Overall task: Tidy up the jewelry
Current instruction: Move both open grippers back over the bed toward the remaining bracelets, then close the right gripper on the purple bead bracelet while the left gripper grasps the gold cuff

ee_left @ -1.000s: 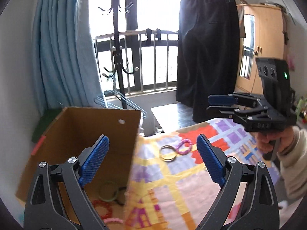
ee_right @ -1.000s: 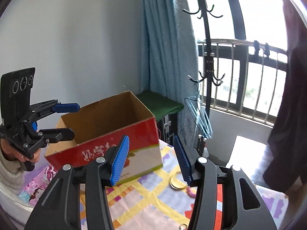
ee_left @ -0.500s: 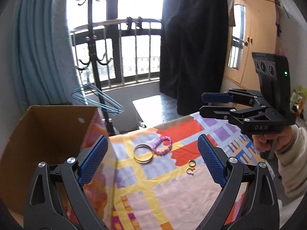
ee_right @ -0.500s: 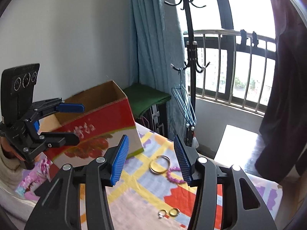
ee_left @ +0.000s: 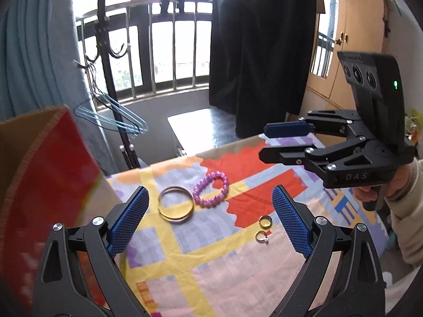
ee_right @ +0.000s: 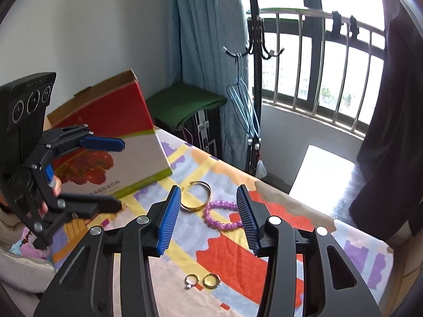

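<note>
Both grippers hang over the patchwork cloth [ee_left: 216, 264], left gripper [ee_left: 210, 222] wide apart and empty, right gripper [ee_right: 208, 218] narrowing on nothing. Nearest lie two small rings [ee_right: 202, 281]; beyond them the purple bead bracelet [ee_right: 222, 215] touches the gold bangles [ee_right: 197, 194]; the cardboard box [ee_right: 111, 129] stands farther left.

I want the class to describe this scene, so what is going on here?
A person holds a gripper in each hand above a patchwork cloth. On it lie bangles, a purple bead bracelet and two rings, all untouched. The left gripper is open and empty; the right gripper's jaws are closing on nothing. A cardboard box stands alongside.
</note>
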### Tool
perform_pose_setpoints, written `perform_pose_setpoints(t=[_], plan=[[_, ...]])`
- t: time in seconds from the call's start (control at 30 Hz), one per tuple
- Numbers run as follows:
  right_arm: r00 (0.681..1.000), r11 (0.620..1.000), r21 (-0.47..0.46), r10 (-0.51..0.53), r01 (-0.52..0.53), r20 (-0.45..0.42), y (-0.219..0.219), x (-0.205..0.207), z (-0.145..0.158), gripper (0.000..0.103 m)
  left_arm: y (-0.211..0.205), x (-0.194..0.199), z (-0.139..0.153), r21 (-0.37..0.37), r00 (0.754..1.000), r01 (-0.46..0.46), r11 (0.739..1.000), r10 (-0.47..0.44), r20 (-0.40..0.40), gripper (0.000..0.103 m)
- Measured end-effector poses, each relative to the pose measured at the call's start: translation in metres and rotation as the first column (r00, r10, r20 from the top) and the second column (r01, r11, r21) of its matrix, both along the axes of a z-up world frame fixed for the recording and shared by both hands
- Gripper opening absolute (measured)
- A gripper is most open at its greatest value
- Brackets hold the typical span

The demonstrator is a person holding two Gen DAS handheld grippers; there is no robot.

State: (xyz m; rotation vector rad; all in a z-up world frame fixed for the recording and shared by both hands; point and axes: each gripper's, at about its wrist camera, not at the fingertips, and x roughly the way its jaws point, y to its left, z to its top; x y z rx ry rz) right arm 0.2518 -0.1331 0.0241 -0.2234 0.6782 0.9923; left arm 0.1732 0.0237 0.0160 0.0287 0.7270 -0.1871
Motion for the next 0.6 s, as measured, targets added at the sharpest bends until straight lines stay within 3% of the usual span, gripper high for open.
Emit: perform_pose_setpoints(t=[0.23, 0.47, 0.6], plan=[[0.999, 0.999, -0.044, 0.021, -0.023, -0.039, 0.013, 0.020, -0.031, 0.043, -0.004, 0.022, -0.035, 0.016, 0.999, 0.020, 1.000, -0.019, -0.044, 0.091], [0.993, 0.991, -0.071, 0.106, -0.110, -0.053, 0.030, 0.030, -0.058, 0.043, -0.009, 0.039, -0.063, 0.106, 0.999, 0.038, 0.994, -0.036, -0.024, 0.088], [0.983, 0.975, -0.130, 0.179, -0.182, -0.034, 0.041, 0.033, -0.076, 0.038, -0.005, 0.049, -0.078, 0.087, 0.999, 0.039, 0.995, -0.037, -0.029, 0.087]])
